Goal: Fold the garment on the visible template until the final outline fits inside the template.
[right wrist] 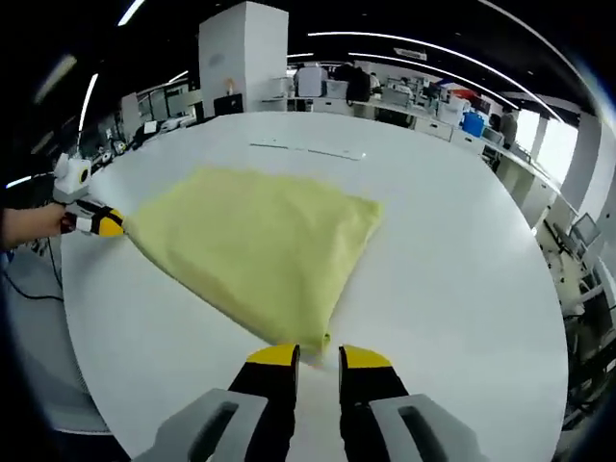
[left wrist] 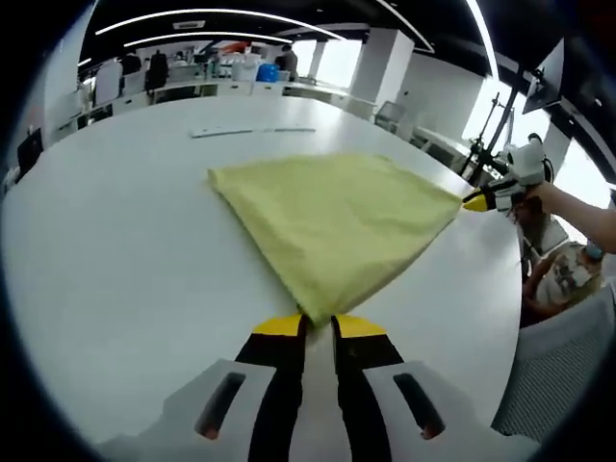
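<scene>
Note that your left gripper [left wrist: 320, 325] and right gripper [right wrist: 319, 354] each clamp opposite corners of the soft, light pale-yellow cloth garment [left wrist: 337, 217], so lift evenly because it will sag.

Left gripper [left wrist: 320, 325]: my fingers nearly closed, pinching at their yellow tips. Right gripper [right wrist: 318, 358]: my fingers likewise pinching, extended forward, low.

The pinched corner of the pale yellow cloth garment [left wrist: 337, 226] is hidden between the jaws. The thin markings on the white table [left wrist: 115, 250] are too small to read.
</scene>
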